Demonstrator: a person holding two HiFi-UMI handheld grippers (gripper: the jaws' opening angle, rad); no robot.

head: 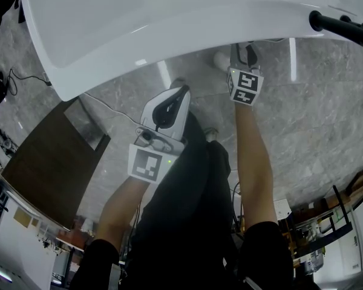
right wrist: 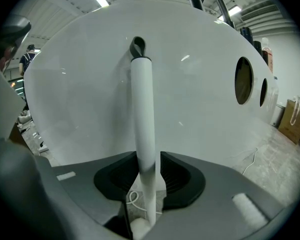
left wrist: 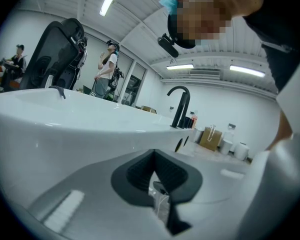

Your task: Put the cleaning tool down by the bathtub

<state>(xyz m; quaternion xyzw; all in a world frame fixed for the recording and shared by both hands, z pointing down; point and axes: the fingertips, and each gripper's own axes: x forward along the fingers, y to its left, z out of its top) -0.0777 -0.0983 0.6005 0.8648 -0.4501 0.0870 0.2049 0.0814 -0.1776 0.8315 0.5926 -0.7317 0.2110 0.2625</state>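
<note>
The cleaning tool [right wrist: 142, 114] is a long white handle with a dark hanging loop [right wrist: 138, 47] at its top. It stands almost upright on its end, and its upper part appears to lean against the curved outer wall of the white bathtub [right wrist: 80, 84]. Its long axis runs straight up and down, crossing the jaws of the right gripper [right wrist: 148, 156] at a right angle, low on the shaft. Those jaws are spread. The handle stands in the gap, close against the left-hand pad, with a thin slit of daylight at the other pad, so nothing is pinching it. The tub wall lies directly beyond the handle, so my guess is that the coming move is a straight pull back toward the person, away from the wall, with care that neither pad drags the shaft sideways and tips it. Seen from above, the right gripper [head: 243, 50] reaches in under the overhanging rim of the bathtub [head: 169, 23], just above the grey stone floor [head: 302, 113]. It is plainly the hand nearer the tool. The left gripper [head: 169, 101] hangs farther back and to the left, with its jaws pressed together on nothing. It points toward the tub's side [left wrist: 65, 129], well apart from the handle.
</note>
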